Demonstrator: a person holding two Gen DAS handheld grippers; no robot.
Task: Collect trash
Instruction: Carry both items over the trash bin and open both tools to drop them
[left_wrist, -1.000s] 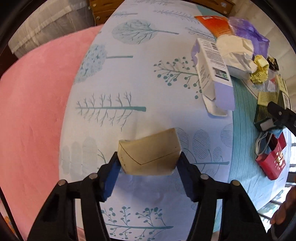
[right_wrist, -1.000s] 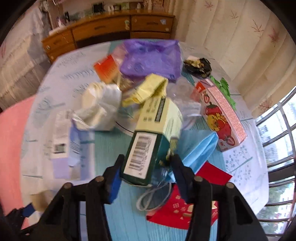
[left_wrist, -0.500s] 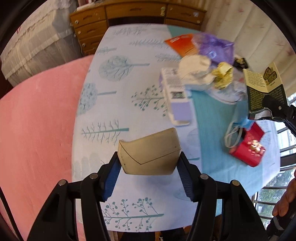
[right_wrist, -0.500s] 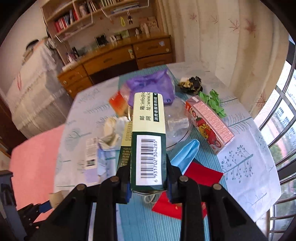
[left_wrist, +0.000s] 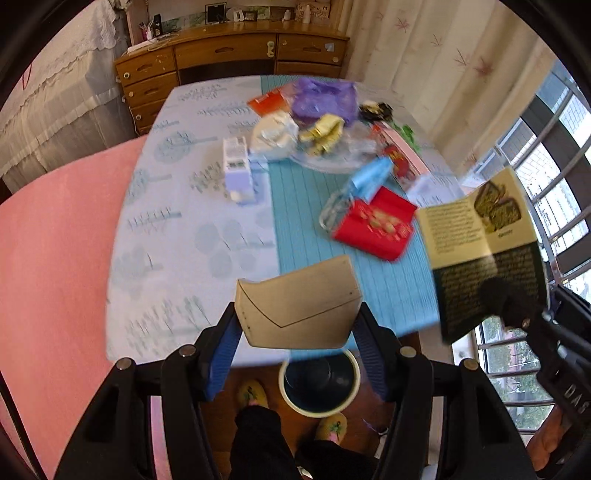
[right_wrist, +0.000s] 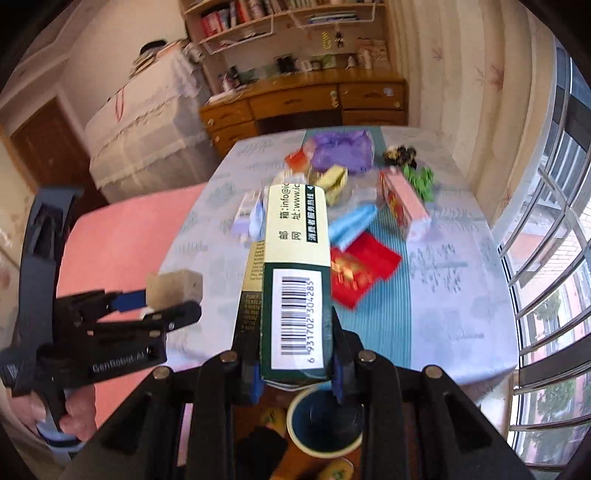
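trash: 1 tan carton (left_wrist: 299, 304) in left gripper (left_wrist: 297, 345) | 1 green box (right_wrist: 295, 284) in right gripper (right_wrist: 295, 365)

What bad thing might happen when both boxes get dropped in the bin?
The bin on the floor has a small mouth, and the long green box in the right gripper might catch on its rim and fall outside. The tan box in the left gripper might bump it if both drop together. Either could land on the person's slippers.
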